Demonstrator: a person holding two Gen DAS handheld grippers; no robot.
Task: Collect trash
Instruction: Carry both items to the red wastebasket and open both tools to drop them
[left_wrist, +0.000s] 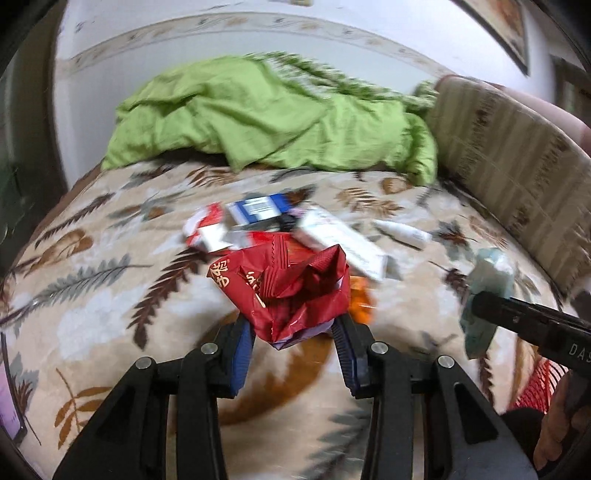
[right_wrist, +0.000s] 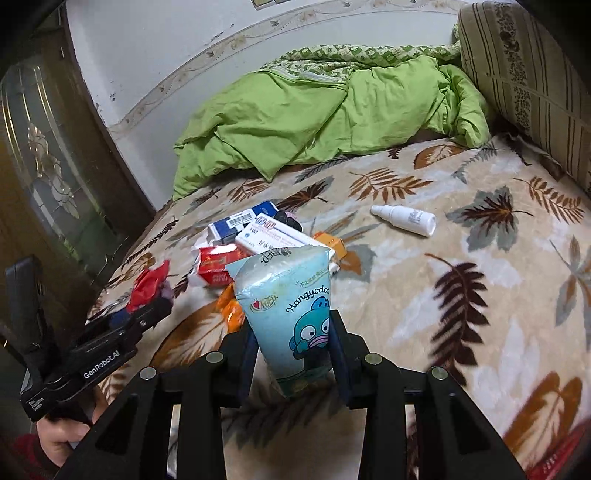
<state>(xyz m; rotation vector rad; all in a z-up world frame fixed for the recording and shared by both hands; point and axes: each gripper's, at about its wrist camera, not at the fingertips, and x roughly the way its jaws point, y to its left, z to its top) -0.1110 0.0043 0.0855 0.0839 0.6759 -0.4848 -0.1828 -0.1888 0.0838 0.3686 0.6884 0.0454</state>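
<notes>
Already both grippers are carrying something. The left gripper is clamping a crumpled red snack wrapper between its blue-padded fingers, and the wrapper is bulging up and forward of the fingertips. The right gripper is pinching a pale blue tissue pack printed with a cartoon fish, its long axis standing upright between the fingers.

Ahead of both grippers, the remaining trash is lying on the leaf-patterned bed. A cluster is sitting straight ahead of the left gripper: a red and white carton, a blue and white box, and a long white box angled away to the right. An orange packet is peeking out just behind the held wrapper. A white spray bottle is lying on its side well apart from the cluster, ahead and right of the right gripper, its nozzle end to the left.

Judging by this, neither gripper is free to take more until it unloads, and a red slatted basket is showing at the left view's lower right edge, near the right gripper.

The right view is showing the bottle and box lettering sharply, while the left view is motion-blurred. A green duvet is heaped at the far end.
</notes>
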